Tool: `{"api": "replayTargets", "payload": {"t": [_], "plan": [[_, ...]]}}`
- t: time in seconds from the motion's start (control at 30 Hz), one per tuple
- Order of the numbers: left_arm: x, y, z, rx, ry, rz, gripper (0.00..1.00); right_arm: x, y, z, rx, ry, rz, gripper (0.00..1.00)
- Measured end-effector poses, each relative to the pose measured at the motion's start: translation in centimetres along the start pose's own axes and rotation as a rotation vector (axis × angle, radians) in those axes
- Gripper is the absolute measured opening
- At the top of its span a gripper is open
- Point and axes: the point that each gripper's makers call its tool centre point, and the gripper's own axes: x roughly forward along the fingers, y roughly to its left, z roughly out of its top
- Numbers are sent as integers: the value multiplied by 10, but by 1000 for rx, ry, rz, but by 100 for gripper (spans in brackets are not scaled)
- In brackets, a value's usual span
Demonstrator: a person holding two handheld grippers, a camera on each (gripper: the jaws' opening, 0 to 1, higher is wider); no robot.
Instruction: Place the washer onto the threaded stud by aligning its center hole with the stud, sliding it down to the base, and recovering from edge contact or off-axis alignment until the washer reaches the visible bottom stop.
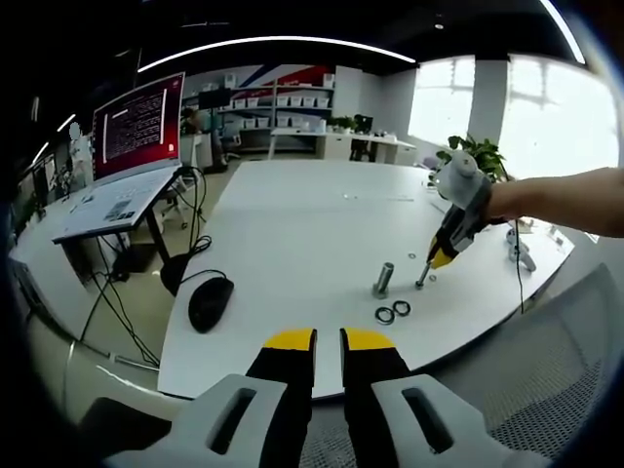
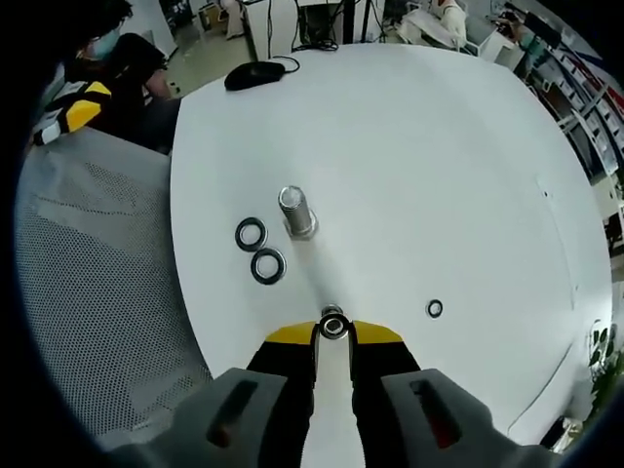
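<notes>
Right hand-held gripper (image 2: 333,331): yellow-tipped jaws pinch a small metal washer (image 2: 333,325) at their tips, low over the white desk (image 2: 409,146); in the left gripper view the same tool (image 1: 426,281) reaches in from the right on a person's bare forearm (image 1: 561,200), its tips near the desk surface.
Threaded stud (image 2: 296,212): stands upright on the desk ahead of the right jaws, apart from the held washer; in the left gripper view it rises just left of the right tool's tip (image 1: 383,279).
Spare washers: 2 dark rings (image 2: 259,251) lie flat side by side, just beside the stud's base; a smaller ring (image 2: 435,309) lies alone, off to the right of the jaws.
Left hand-held gripper (image 1: 329,340): jaws nearly pressed together with a thin gap, nothing between them, held back beyond the near desk edge, well apart from the stud.
Surroundings: a black computer mouse (image 1: 211,302) with its cable sits near the desk's edge; a grey mesh chair (image 2: 97,273) stands beside the desk.
</notes>
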Motion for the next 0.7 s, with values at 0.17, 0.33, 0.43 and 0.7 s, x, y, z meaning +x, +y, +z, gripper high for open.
{"api": "replayTargets", "payload": {"t": [0.17,0.33,0.43,0.7], "plan": [[0,0,0,1,1,0,7,4,0,0,2,4,5,14],[0,0,0,0,1,3,7,10,0,-2,-5,15,8,14],[0,1,0,-1,1,4,7,15,-1,-4,-6,21,9,14],[0,1,-1,-4,7,9,7,30,-1,-8,-7,34,15,14]]}}
